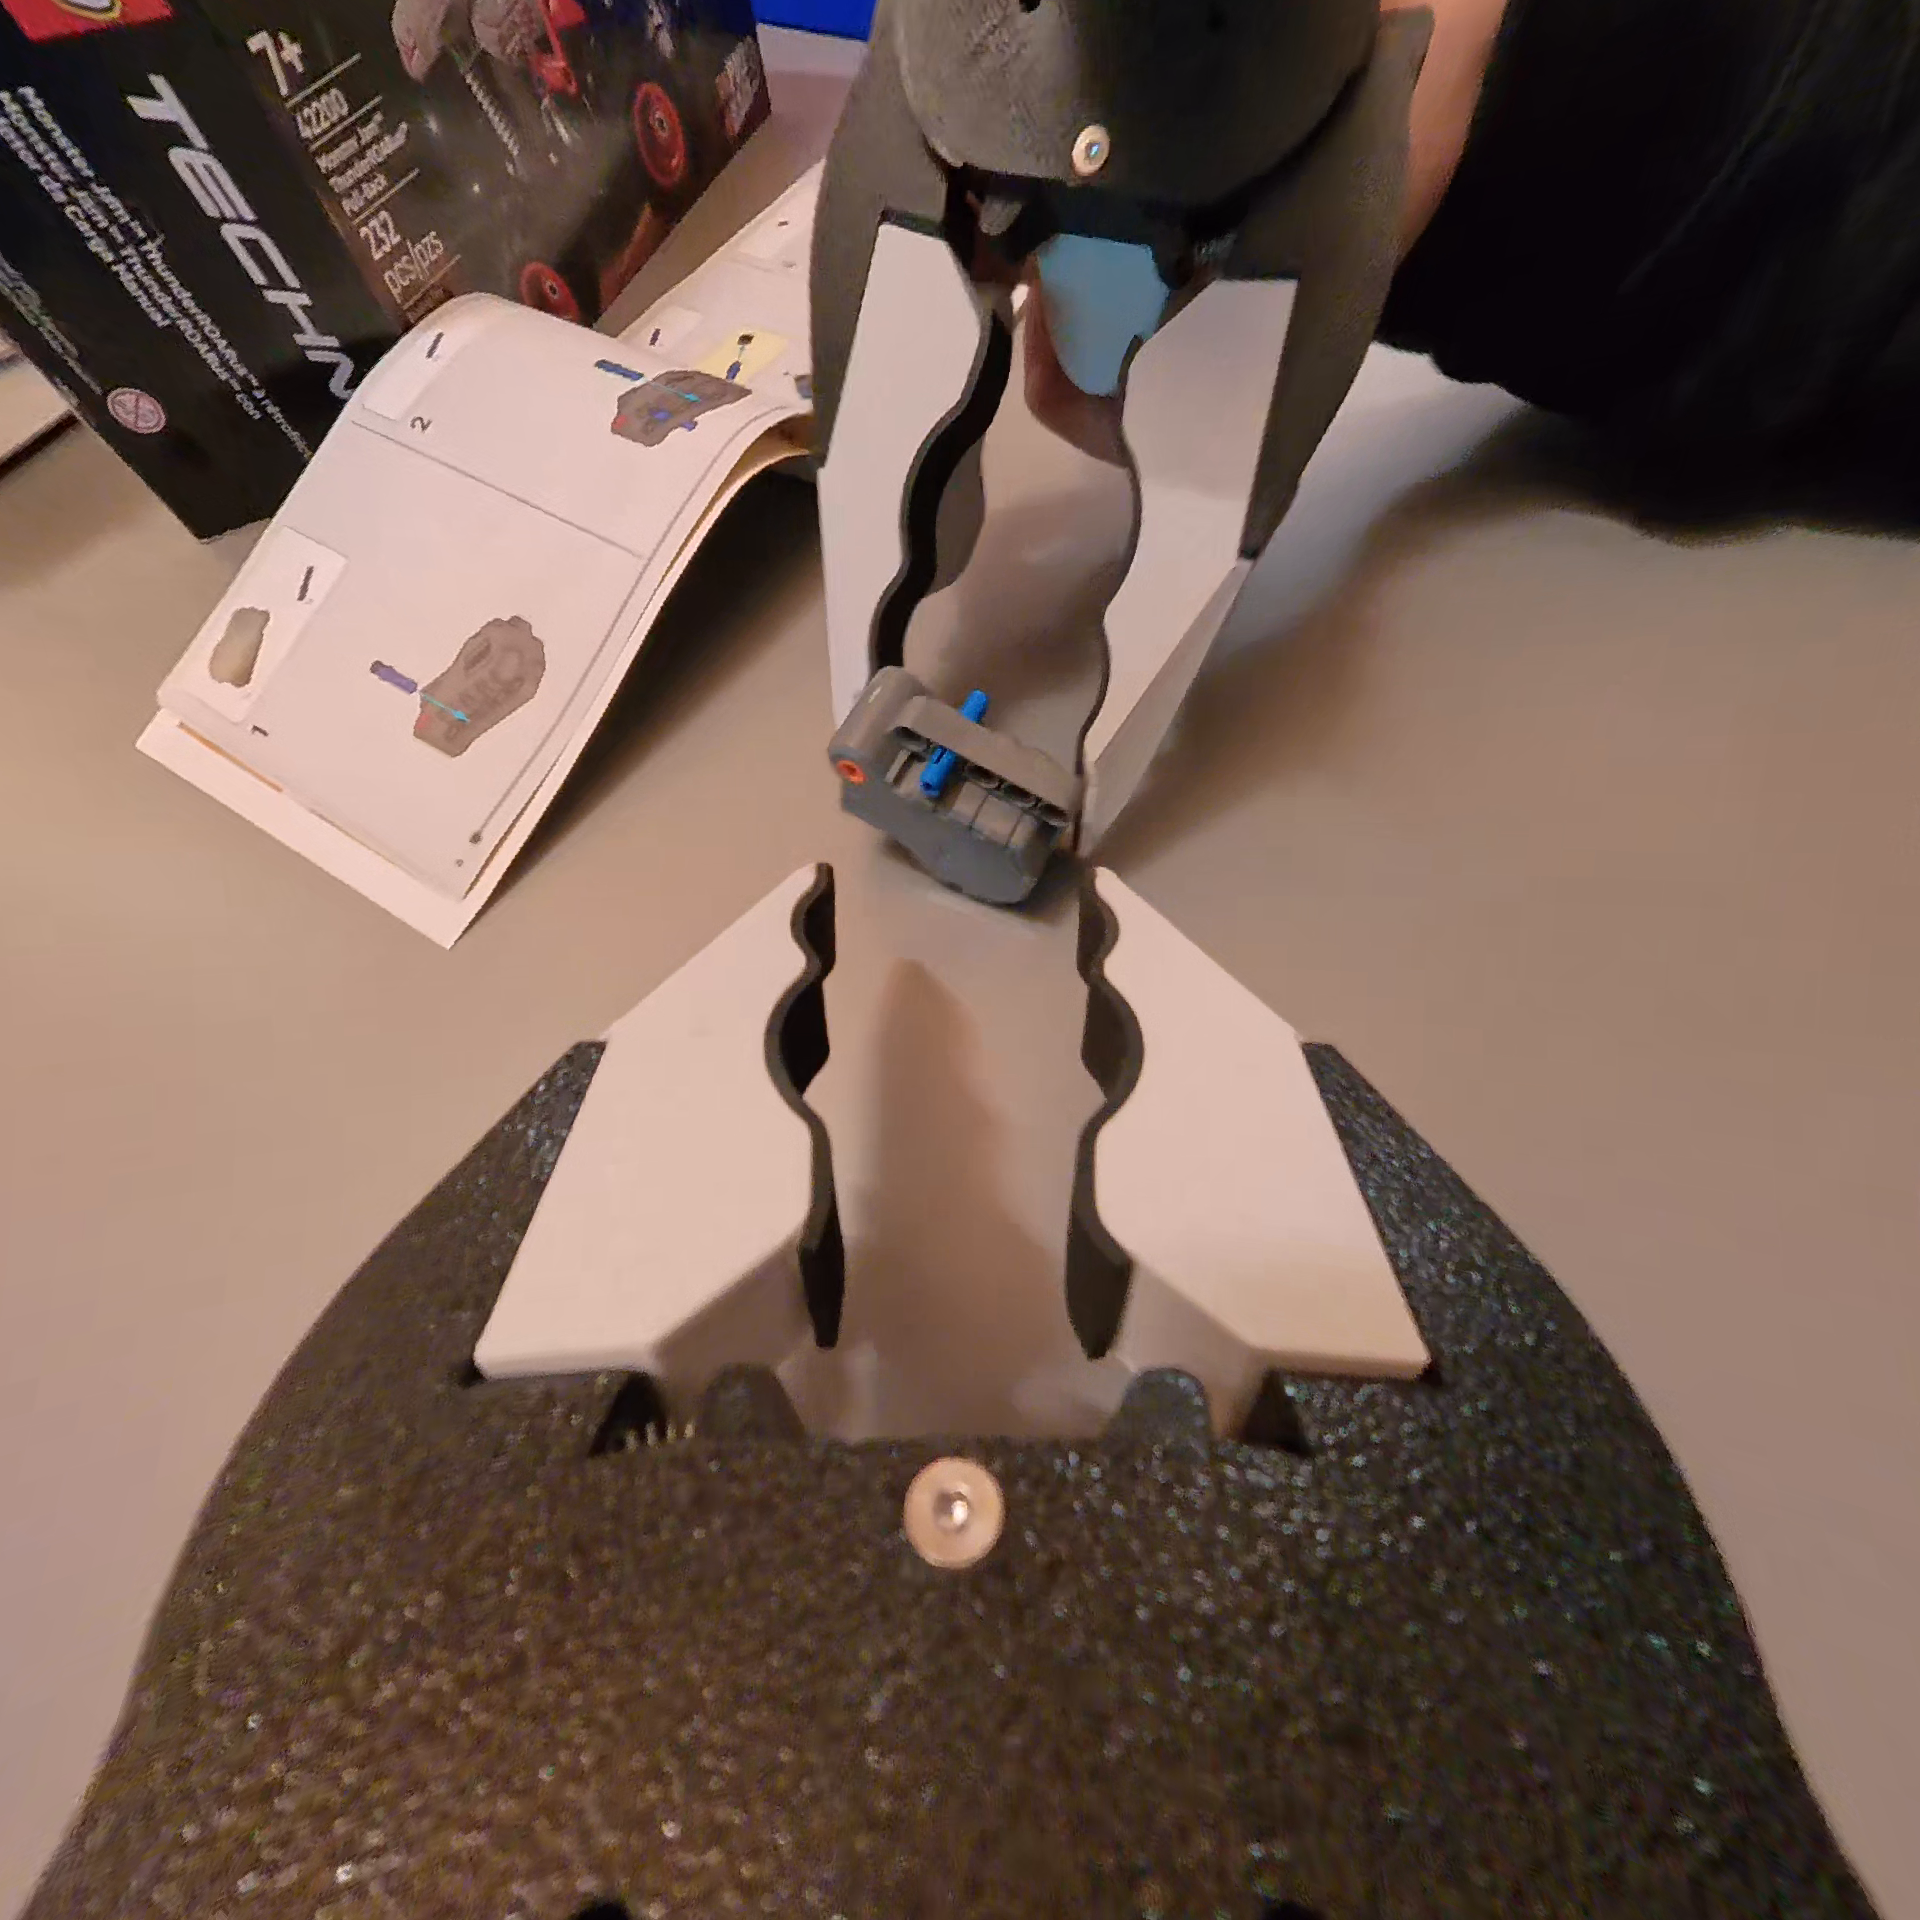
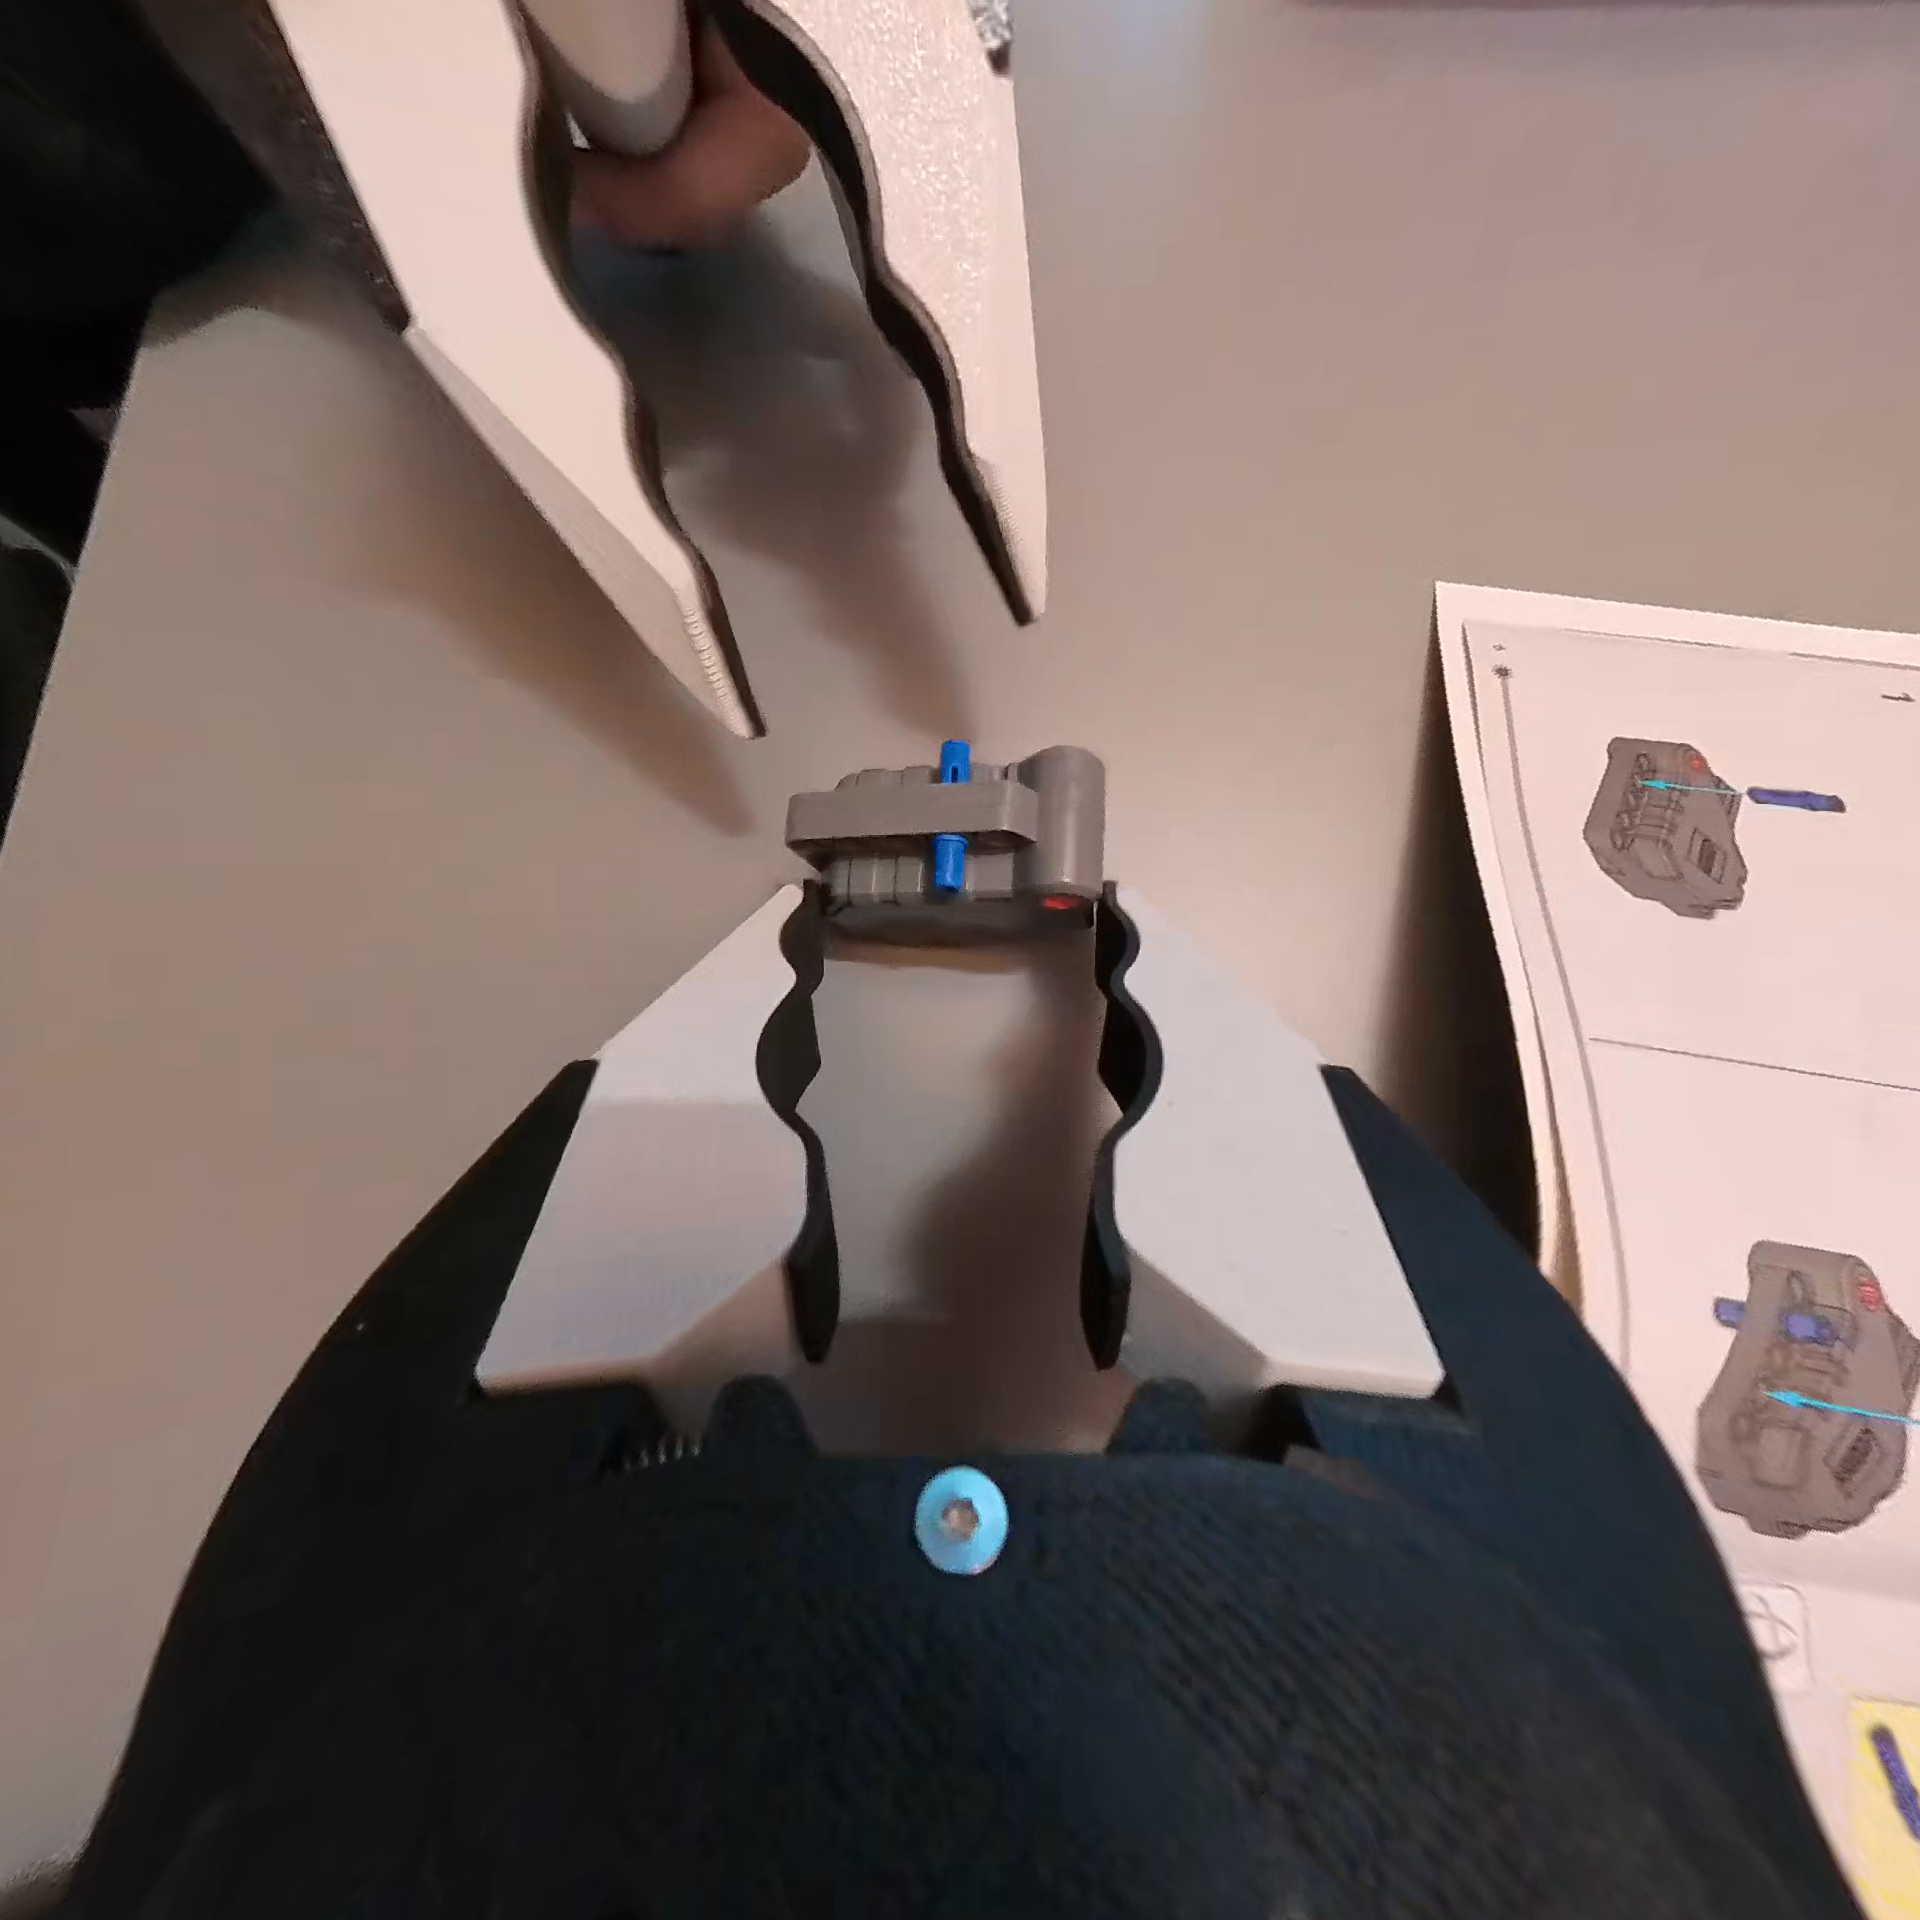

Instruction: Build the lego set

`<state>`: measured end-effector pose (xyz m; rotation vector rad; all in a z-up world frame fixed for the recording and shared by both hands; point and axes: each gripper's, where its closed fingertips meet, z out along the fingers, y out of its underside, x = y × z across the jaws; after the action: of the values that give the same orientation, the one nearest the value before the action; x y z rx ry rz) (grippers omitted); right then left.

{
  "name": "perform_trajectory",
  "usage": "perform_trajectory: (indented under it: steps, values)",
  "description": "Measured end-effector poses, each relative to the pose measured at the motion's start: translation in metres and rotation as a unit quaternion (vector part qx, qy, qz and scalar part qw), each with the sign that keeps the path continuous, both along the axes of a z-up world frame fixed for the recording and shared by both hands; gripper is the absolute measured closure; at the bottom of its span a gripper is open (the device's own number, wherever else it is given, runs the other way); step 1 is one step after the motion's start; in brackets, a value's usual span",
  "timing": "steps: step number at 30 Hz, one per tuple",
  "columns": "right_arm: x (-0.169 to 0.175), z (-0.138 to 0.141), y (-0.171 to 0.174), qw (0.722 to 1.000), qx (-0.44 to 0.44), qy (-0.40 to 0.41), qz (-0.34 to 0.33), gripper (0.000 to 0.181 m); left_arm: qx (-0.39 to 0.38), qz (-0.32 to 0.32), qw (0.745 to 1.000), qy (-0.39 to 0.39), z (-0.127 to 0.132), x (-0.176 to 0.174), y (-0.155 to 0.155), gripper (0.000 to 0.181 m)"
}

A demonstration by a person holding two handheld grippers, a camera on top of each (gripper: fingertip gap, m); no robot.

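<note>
A grey lego motor block [image 1: 951,805] with a blue pin [image 1: 954,743] through it and a red axle hole sits at the table surface. My right gripper [image 2: 956,899] is shut on the grey block [image 2: 935,831], with a fingertip on each side of its base. In the left wrist view the right gripper [image 1: 979,764] reaches in from the top. My left gripper [image 1: 956,883] is open and empty, its tips just short of the block. It shows from above in the right wrist view [image 2: 883,675].
An open instruction booklet [image 1: 436,623] lies left of the block and shows in the right wrist view [image 2: 1714,1039]. The black lego box [image 1: 312,156] stands behind it. A person's dark sleeve [image 1: 1662,260] is at the far right. The table [image 1: 1455,935] is grey. Less than 4 cm separates the two grippers' tips.
</note>
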<state>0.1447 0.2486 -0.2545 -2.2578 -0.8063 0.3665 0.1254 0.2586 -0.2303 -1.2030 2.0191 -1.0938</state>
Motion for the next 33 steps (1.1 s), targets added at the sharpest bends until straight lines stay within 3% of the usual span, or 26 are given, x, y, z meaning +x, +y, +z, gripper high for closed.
perform_trajectory:
  steps: [1, 11, 17, 24, 29, 33]
  values:
    - [-0.002, 0.001, -0.001, 1.000, 0.008, 0.008, 0.003, 0.131, 0.007, 0.000, 1.000, -0.001, 0.000, -0.001, 0.002, 0.137]
    - [-0.013, 0.002, -0.003, 0.998, 0.050, 0.021, 0.010, 0.127, 0.054, -0.043, 0.997, 0.015, -0.015, -0.006, -0.007, 0.130]
    - [-0.002, -0.001, -0.004, 0.999, 0.044, -0.007, -0.029, 0.120, 0.091, -0.043, 0.994, 0.048, -0.031, -0.005, -0.008, 0.149]
    - [-0.010, 0.007, -0.005, 0.993, 0.090, 0.009, -0.082, 0.130, 0.089, -0.059, 0.993, 0.052, -0.031, -0.005, -0.018, 0.154]
    - [-0.010, 0.001, -0.005, 0.993, 0.068, 0.019, -0.092, 0.129, 0.091, -0.061, 0.993, 0.052, -0.031, -0.003, -0.021, 0.154]
    - [0.009, -0.003, -0.010, 0.993, 0.058, -0.012, -0.103, 0.131, 0.085, -0.088, 0.991, 0.052, -0.031, -0.008, -0.030, 0.163]
